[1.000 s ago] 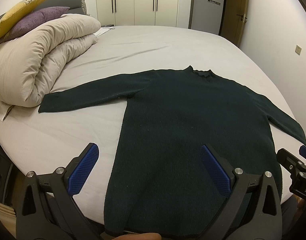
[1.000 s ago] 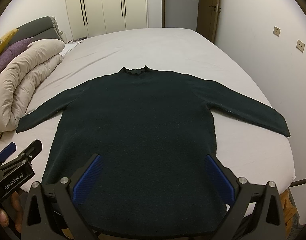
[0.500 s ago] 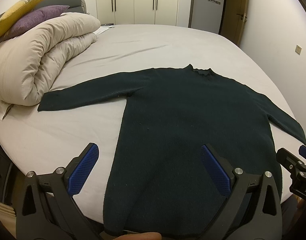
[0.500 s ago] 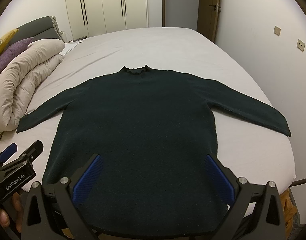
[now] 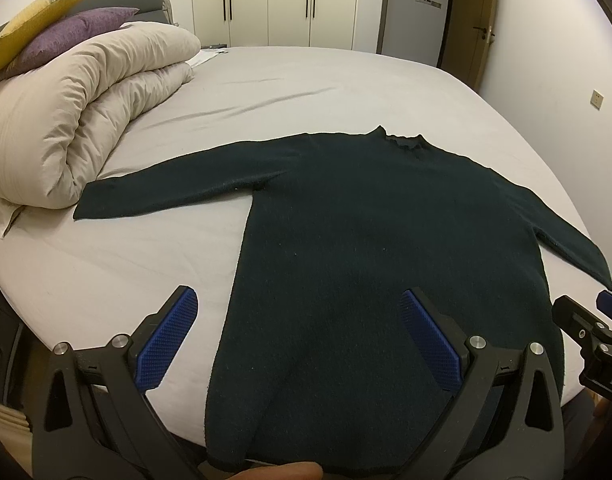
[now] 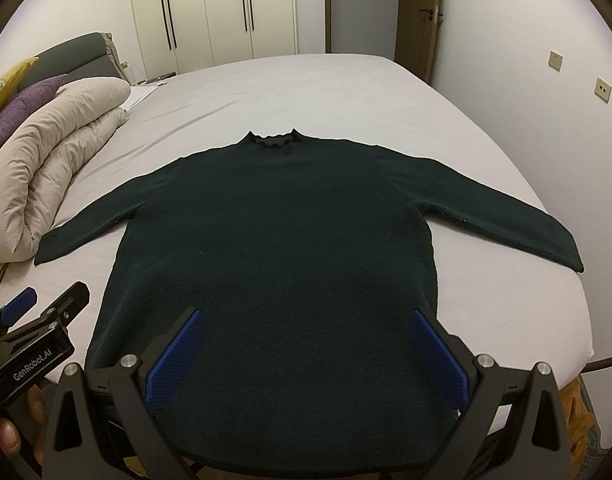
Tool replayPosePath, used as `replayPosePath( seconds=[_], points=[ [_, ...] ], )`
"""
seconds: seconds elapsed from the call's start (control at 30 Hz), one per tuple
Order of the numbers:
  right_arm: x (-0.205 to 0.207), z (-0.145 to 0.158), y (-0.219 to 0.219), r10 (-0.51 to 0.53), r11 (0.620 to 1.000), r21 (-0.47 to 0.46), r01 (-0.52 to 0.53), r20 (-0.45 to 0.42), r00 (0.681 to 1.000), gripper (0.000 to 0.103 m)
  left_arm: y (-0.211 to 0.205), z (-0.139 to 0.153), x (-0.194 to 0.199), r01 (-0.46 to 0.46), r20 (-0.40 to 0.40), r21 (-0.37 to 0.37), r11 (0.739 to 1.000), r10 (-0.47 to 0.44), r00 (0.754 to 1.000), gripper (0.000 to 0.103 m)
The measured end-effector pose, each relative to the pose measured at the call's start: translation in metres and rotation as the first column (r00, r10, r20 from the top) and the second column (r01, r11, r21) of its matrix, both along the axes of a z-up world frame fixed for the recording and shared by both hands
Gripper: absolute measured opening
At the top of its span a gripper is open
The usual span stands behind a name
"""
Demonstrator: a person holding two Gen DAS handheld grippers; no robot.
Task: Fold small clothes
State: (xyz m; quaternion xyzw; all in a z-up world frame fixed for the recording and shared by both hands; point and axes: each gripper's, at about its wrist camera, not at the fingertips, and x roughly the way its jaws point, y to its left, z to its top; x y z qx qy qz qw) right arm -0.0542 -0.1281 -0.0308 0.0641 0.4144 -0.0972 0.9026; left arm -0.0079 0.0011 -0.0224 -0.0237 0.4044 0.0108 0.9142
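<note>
A dark green long-sleeved sweater (image 5: pixel 386 232) lies flat on the bed, collar away from me, both sleeves spread out; it also shows in the right wrist view (image 6: pixel 281 248). My left gripper (image 5: pixel 301 316) is open and empty, hovering above the sweater's lower left hem. My right gripper (image 6: pixel 303 332) is open and empty above the hem's middle. The left gripper shows at the right wrist view's left edge (image 6: pixel 29 328), and the right gripper shows at the left wrist view's right edge (image 5: pixel 590 328).
The bed (image 5: pixel 314 80) has a grey sheet. A rolled beige duvet (image 5: pixel 77 112) with purple and yellow pillows (image 5: pixel 65 36) lies at the left, beside the left sleeve's cuff. Wardrobes (image 6: pixel 225 8) and a door stand behind. A wall runs along the right.
Both grippers have drifted very slightly; the sweater has not moved and both stay open.
</note>
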Motion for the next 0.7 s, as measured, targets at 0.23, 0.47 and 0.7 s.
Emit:
replayPosePath(
  seconds=[0.23, 0.47, 0.7],
  points=[
    [-0.0006, -0.0016, 0.0026, 0.001, 1.0, 0.003, -0.001, -0.002, 1.0, 0.103, 0.0003, -0.0004, 0.0021, 0.002, -0.011, -0.005, 1.0, -0.002, 1.0, 0.103],
    [-0.0021, -0.0036, 0.0046, 0.002, 1.0, 0.002, -0.002, -0.005, 1.0, 0.103, 0.0015, -0.0022, 0.0035, -0.001, -0.019, -0.008, 1.0, 0.001, 1.0, 0.103],
    [0.0001, -0.006, 0.0064, 0.009, 1.0, 0.002, -0.009, -0.015, 1.0, 0.103, 0.0074, -0.0067, 0.0093, 0.006, -0.032, -0.027, 1.0, -0.007, 0.999, 0.103]
  ],
)
